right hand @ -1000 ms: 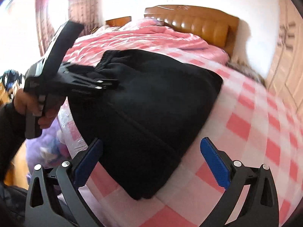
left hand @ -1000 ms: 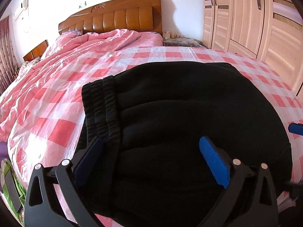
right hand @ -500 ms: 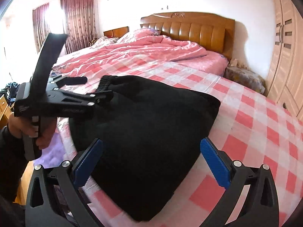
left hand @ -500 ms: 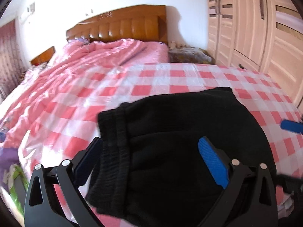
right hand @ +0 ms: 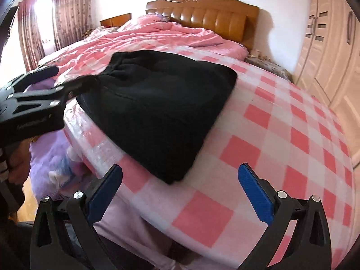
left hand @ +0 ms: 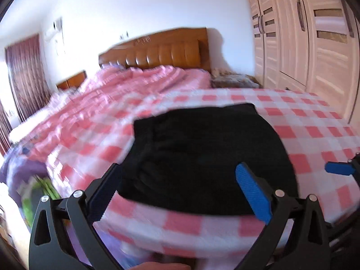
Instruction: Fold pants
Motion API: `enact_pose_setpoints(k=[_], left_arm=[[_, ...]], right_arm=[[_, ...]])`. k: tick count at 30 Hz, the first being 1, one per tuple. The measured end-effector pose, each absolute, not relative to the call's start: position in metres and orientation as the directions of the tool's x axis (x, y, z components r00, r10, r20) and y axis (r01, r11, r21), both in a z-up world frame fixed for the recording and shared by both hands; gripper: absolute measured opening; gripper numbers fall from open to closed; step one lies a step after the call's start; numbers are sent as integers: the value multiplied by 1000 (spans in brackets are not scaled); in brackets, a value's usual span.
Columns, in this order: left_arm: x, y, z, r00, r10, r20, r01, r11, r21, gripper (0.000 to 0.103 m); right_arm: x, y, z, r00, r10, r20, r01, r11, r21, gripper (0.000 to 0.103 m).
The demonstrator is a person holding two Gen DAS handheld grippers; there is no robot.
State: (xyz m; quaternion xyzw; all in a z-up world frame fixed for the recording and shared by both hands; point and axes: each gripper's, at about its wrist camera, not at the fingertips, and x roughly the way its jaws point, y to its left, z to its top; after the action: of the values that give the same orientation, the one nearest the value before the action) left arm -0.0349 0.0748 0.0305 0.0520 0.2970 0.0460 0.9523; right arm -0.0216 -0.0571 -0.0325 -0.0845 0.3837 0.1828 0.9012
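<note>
Pants: I see the black pants (left hand: 209, 157) folded flat on the bed (left hand: 315, 139), near its foot edge.
Left claw (left hand: 180, 191): spread wide, holding nothing.
Right claw (right hand: 180, 193): spread wide, holding nothing.

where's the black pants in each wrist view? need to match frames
Left wrist: pants lie centre frame, folded, on the checked sheet, just beyond the open left gripper.
Right wrist: pants sit centre-left, beyond the open right gripper.
Shared landmark: the wooden headboard.
</note>
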Motion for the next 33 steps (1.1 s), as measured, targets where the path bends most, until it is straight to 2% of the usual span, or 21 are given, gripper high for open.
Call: enact_pose_setpoints(k=[3,11,33], left_arm=[[-38,69,21,799,95,-593,-46,994,98,101],[-53,56,5,771,109,-628,-37,991,128,101],[-62,67,7,775,135,-617,-69,989,130,101]], right_arm=[[-24,-62,-33,642,256,-723,-379,925,-9,99],[-36,-62,-37,628,262,-733,-382,924,3,99],[-43,-63,-35,636,264,-725,-385,923,-1,99]])
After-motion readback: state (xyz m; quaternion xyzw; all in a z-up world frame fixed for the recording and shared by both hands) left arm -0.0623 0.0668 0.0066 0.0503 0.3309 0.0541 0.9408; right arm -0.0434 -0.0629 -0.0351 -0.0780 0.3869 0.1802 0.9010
